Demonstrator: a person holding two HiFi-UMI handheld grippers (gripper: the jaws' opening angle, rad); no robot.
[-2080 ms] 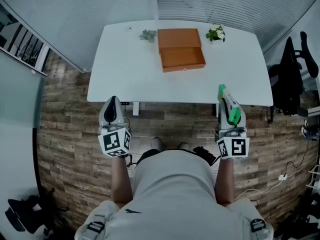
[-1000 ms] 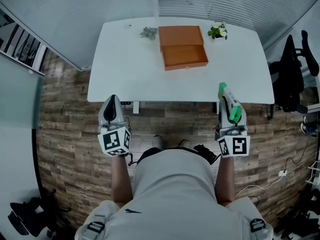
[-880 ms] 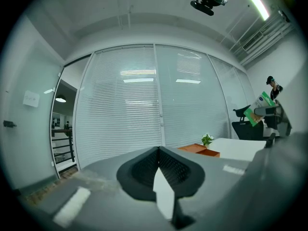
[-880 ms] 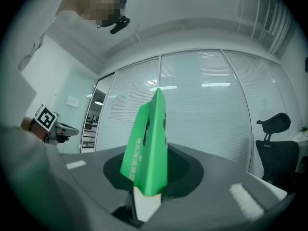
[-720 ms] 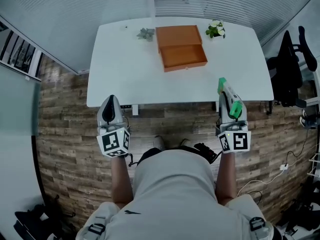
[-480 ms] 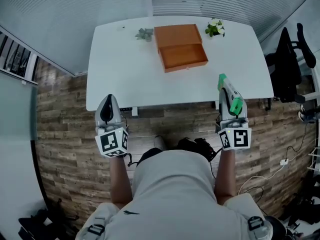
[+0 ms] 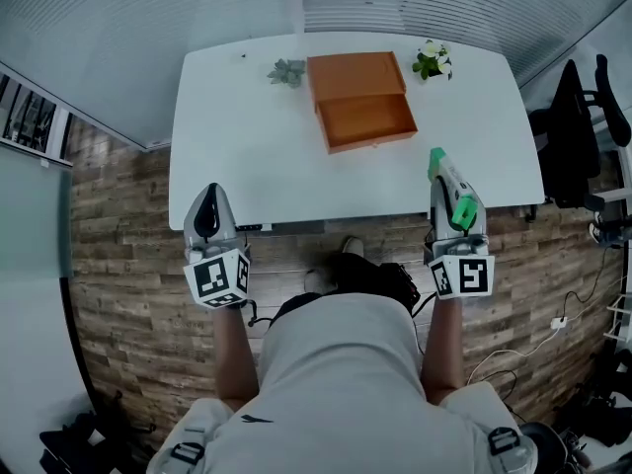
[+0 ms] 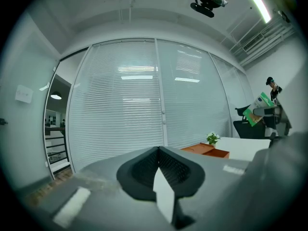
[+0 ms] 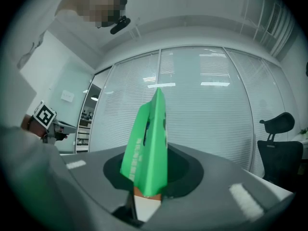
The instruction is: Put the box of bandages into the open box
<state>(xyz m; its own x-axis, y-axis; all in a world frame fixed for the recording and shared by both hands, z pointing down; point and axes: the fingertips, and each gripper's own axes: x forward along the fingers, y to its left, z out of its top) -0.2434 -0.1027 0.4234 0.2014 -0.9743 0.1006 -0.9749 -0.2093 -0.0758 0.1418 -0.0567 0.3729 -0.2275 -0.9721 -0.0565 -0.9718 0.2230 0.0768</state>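
Clamping the green box of bandages [image 9: 146,146] on edge, the right tongs [image 7: 442,181] hover over the near rim of the white bench [image 7: 247,156], and the box pokes out past their tips. The left tongs [image 7: 209,196] are closed on nothing, level with the right pair and well to their left. Ahead of both, toward the bench's far side, lies the orange open box [image 7: 367,122]. A small plant [image 7: 287,70] sits left of it and a flowering plant [image 7: 432,62] right.

Left gripper [image 7: 209,191] and right gripper [image 7: 446,178] with bandage box [image 7: 462,211] advanced past the near edge of the table [image 7: 247,136].
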